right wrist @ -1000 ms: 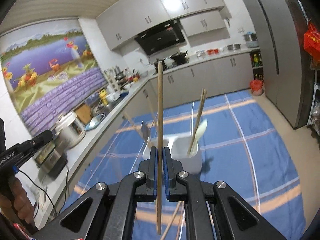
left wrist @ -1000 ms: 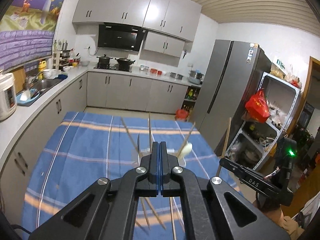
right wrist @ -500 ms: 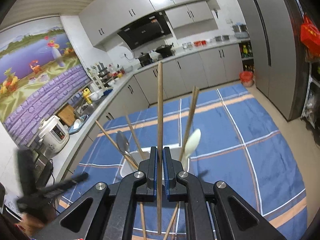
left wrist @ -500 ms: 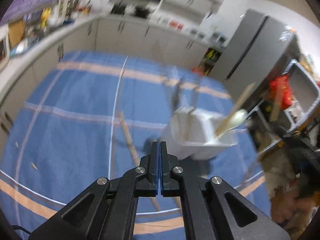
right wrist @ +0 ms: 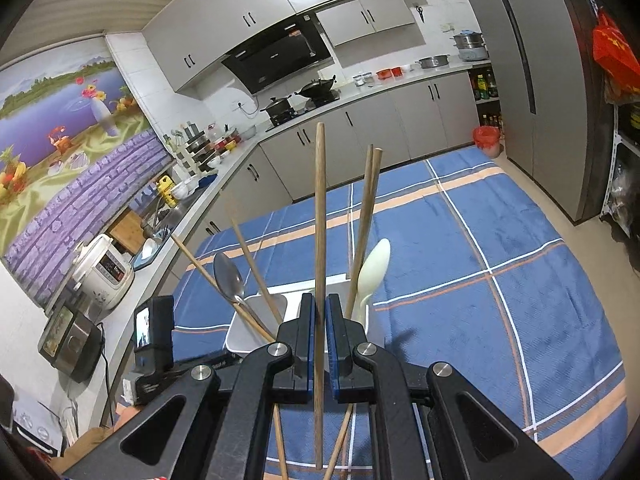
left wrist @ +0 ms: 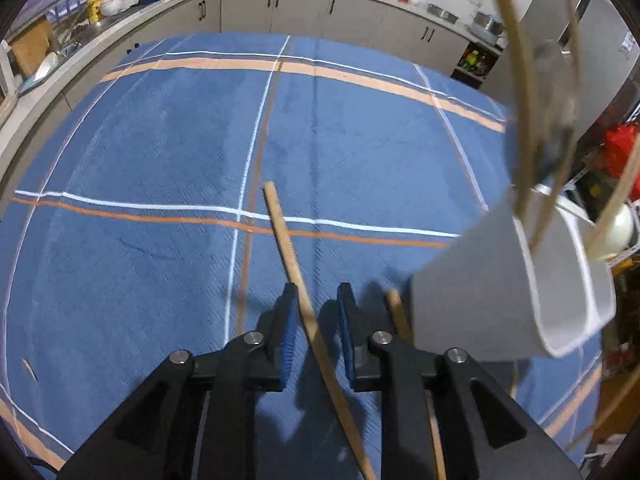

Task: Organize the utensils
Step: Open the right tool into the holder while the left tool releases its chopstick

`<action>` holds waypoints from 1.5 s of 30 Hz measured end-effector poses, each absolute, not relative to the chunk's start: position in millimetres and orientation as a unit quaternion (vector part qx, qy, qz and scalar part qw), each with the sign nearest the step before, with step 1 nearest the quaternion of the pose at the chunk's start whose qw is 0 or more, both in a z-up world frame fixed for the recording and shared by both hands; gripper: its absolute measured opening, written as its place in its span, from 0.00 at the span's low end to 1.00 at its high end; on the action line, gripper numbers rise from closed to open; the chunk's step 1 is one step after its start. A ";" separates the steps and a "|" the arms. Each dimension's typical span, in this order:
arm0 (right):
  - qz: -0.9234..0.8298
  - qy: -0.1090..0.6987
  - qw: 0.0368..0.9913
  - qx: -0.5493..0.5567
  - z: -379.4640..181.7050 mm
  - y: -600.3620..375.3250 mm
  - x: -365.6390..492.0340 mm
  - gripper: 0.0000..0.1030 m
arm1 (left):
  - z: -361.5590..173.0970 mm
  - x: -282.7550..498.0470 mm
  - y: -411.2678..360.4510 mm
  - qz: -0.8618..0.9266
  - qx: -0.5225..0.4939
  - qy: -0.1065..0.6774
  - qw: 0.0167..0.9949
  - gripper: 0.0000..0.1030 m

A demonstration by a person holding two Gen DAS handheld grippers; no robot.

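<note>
A white utensil holder (right wrist: 260,322) stands on the blue plaid cloth; it holds wooden chopsticks, a metal spoon (right wrist: 228,276) and a pale green spoon (right wrist: 372,268). My right gripper (right wrist: 319,308) is shut on an upright wooden chopstick (right wrist: 320,216), just in front of the holder. In the left wrist view the holder (left wrist: 500,296) is close at the right. My left gripper (left wrist: 316,300) is open and low over the cloth, its jaws on either side of a chopstick (left wrist: 288,244) lying there. A second chopstick (left wrist: 396,312) lies by the holder's base.
The blue plaid cloth (left wrist: 160,160) covers the table. Kitchen counters run behind and to the left, with a rice cooker (right wrist: 106,272) and sink. A grey fridge (right wrist: 532,80) and a shelf with a red bag (right wrist: 612,56) stand at the right.
My left gripper has dropped from high above down to the cloth and opened around a lying chopstick. My right gripper has come closer to the holder, still gripping its chopstick.
</note>
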State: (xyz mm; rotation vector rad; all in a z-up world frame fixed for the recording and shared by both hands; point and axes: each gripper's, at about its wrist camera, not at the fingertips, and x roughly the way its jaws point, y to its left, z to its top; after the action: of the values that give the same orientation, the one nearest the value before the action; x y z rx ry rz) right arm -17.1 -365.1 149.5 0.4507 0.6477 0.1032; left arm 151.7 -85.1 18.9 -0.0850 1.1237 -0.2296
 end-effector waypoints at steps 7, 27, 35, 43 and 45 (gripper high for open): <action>0.052 0.316 0.922 0.219 148.2 -365.4 -17.4 0.06 | 27.8 136.0 -54.9 -0.108 -0.096 0.516 0.844 0.06; 0.030 0.243 0.948 0.202 195.4 -363.6 -8.4 0.06 | 247.4 51.3 -69.7 -0.262 -0.144 0.258 0.919 0.05; -0.032 0.190 0.966 0.171 200.8 -358.4 18.6 0.06 | 243.8 77.0 -125.8 -0.262 -0.068 0.255 0.928 0.05; -0.060 0.232 0.959 0.153 156.1 -346.8 47.7 0.06 | 188.4 108.9 -157.8 -0.227 -0.001 0.305 0.925 0.05; -0.058 0.247 0.954 0.157 146.9 -348.0 46.7 0.06 | 180.1 110.1 -157.6 -0.228 0.000 0.314 0.922 0.05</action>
State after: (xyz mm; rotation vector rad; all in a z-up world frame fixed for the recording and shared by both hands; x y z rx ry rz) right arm 46.7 -348.0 146.9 0.3195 0.5018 -0.1179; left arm 110.1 -157.6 180.1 -0.0001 0.6456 -0.4684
